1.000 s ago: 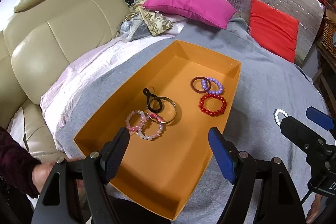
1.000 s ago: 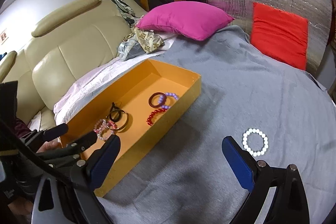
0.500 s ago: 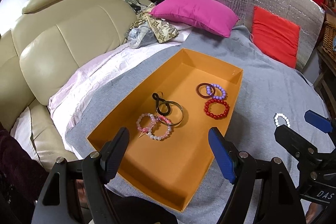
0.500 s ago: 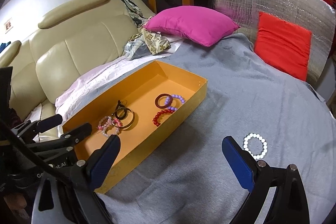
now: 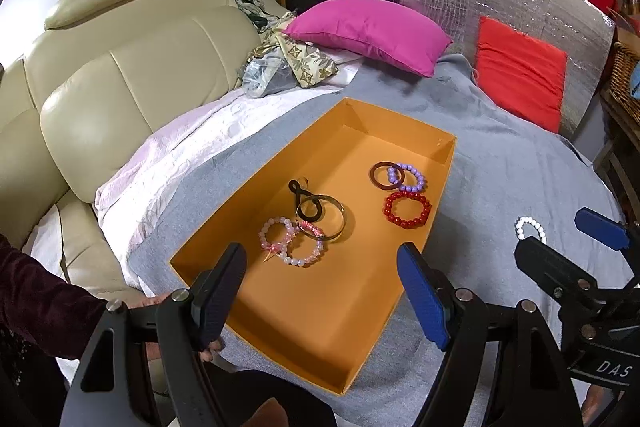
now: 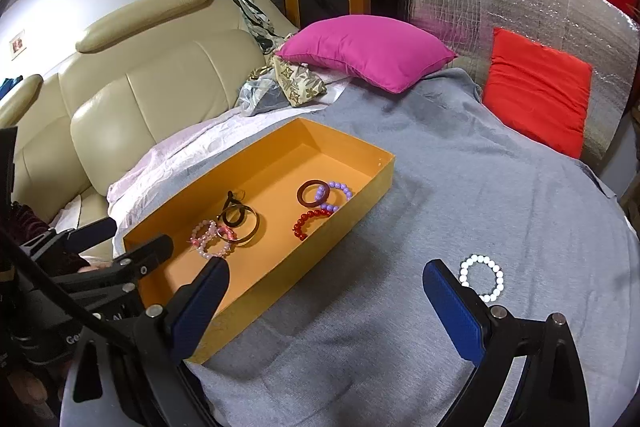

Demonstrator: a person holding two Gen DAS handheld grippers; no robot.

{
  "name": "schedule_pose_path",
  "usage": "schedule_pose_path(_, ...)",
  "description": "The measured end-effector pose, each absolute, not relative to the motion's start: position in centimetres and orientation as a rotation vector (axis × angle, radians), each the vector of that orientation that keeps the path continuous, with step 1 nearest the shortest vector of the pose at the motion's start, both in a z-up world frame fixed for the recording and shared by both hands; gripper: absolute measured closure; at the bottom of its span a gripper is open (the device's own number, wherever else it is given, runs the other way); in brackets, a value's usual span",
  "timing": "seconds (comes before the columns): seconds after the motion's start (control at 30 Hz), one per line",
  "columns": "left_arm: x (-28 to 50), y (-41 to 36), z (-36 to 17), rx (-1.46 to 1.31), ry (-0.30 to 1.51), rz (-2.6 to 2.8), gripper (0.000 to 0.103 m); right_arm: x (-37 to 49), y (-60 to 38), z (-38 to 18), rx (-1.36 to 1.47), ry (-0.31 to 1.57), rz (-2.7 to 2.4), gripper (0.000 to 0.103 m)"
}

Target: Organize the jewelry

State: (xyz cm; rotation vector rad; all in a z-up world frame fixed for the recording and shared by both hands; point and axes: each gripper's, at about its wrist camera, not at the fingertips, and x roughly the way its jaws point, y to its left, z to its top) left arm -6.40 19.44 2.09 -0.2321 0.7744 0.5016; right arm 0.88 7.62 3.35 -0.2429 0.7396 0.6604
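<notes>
hidden: the red bead bracelet (image 6: 310, 223) is half behind the orange tray (image 6: 344, 211) wall in the right view
tray axis: long side runs from near left to far right
white bracelet (image 6: 481, 278): flat on grey blanket (image 6: 460, 187), outside the tray, just beside the right gripper (image 6: 324, 301)
left gripper (image 5: 320, 291): jaws apart, empty, over the tray's near end
right gripper: jaws wide, empty

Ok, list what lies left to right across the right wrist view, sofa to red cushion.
Cream sofa → pink bead bracelet → brown ring → white bead bracelet → red cushion.
</notes>
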Motion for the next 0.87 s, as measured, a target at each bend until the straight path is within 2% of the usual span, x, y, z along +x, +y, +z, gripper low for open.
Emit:
schedule_pose_path(0.13, -6.6, 19.7, 2.3, -0.225, 0.762, 0.519, 0.024, 0.9, 7.9, 3.3, -0.256, 0.738, 0.669, 0.004)
schedule_pose_path(0.2, -6.7, 19.9, 2.4, -0.225, 0.757, 0.532, 0.016, 0.9, 8.0, 3.3, -0.255, 0.737, 0.671, 0.004)
schedule_pose_path(0.23, -6.8, 20.0, 2.6, -0.225, 0.749, 0.54, 0.015, 0.9, 8.0, 3.3, -0.252, 0.737, 0.673, 0.004)
schedule_pose_path(0.57, -7.2, 20.3, 2.8, -0.237, 0.74, 0.554, 0.014, 0.7, 8.0, 3.0, -0.256, 0.742, 0.655, 0.004)
schedule_pose_path(0.7, -7.4, 20.2, 2.9, -0.232, 0.725, 0.554, 0.007, 0.7, 8.1, 2.9, -0.259, 0.744, 0.653, 0.004)
schedule_pose_path(0.87, -7.3, 20.3, 3.0, -0.236, 0.725, 0.544, 0.007, 0.7, 8.3, 2.8, -0.26, 0.747, 0.657, 0.004)
